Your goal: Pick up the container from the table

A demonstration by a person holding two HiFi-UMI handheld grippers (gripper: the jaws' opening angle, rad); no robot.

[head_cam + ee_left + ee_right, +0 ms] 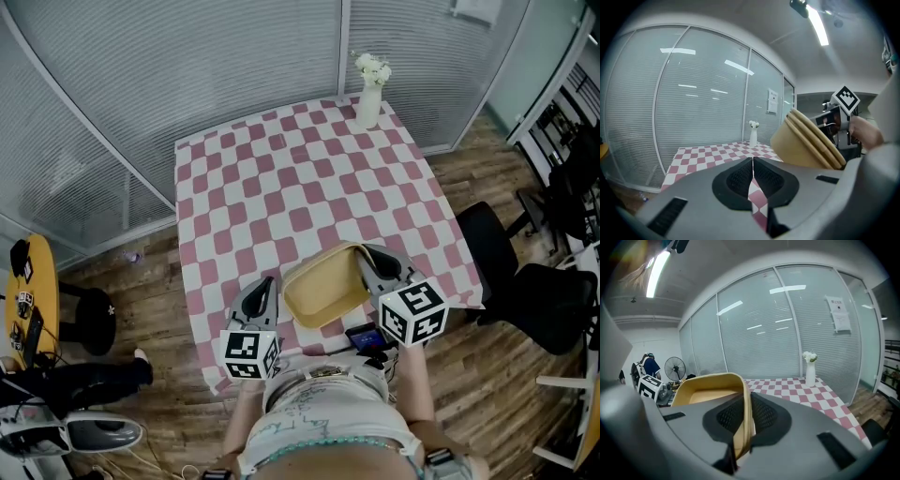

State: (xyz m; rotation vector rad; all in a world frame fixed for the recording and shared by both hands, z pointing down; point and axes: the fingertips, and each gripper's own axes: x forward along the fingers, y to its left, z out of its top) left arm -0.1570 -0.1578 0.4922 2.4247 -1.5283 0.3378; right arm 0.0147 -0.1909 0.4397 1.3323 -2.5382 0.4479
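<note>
Walled far and left by ribbed frosted glass panels (234, 56); floored in brown wooden planks (141, 281). Black office chair (553, 305) right, round yellow table (42, 281) and black round stool (89, 319) left, white ceiling strip light (818, 26) overhead.

Nothing here can actually be read.

Paper sheet (838, 313) on the glass wall (754, 333): printed lines, too small to make out. The same sheet in the left gripper view (772, 101) is no clearer.

Left cube (250, 354) on the left hand-held gripper (266, 291) and right cube (413, 314) on the right hand-held gripper (373, 262): black-and-white square marker patterns only, no letters or digits.

Person's shirt (323, 405): faint scribbled print, not decipherable.
</note>
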